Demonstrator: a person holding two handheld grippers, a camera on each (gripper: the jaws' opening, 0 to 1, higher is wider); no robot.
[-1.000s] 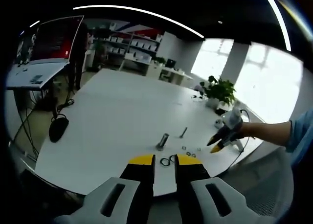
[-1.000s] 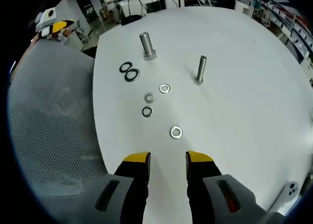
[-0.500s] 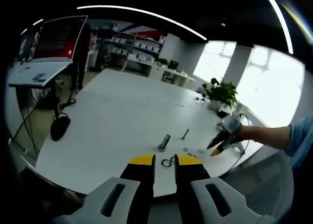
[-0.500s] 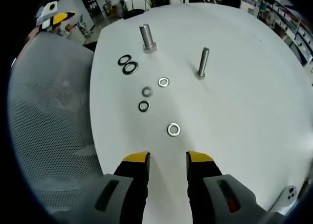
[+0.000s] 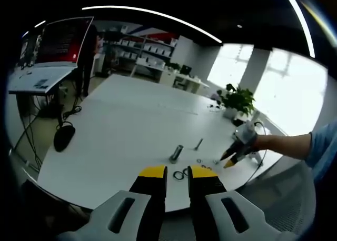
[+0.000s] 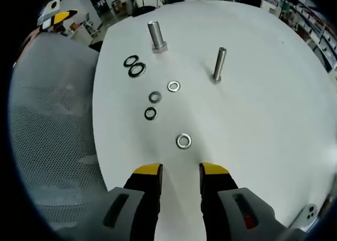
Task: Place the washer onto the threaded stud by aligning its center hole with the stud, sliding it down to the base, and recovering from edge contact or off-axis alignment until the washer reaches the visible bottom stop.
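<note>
My left gripper view sits low and well back from the counter point(image 5: 126, 130), just off its near edge, facing across it toward the windows and shelving; my left tool point(image 5: 177, 173) rises at the bottom. My right gripper view looks steeply down from near the counter's point(image 6: 263, 125) edge, much closer in, my right tool point(image 6: 180, 170) at the bottom. Both views share the counter corner with the thick stud point(image 5: 176, 152) point(image 6: 155, 36), the thin stud point(image 5: 198, 143) point(image 6: 219, 64) and the scattered washers point(image 5: 204, 164) point(image 6: 152, 97); my right tool point(image 5: 229, 158) enters the left gripper view from the right.
</note>
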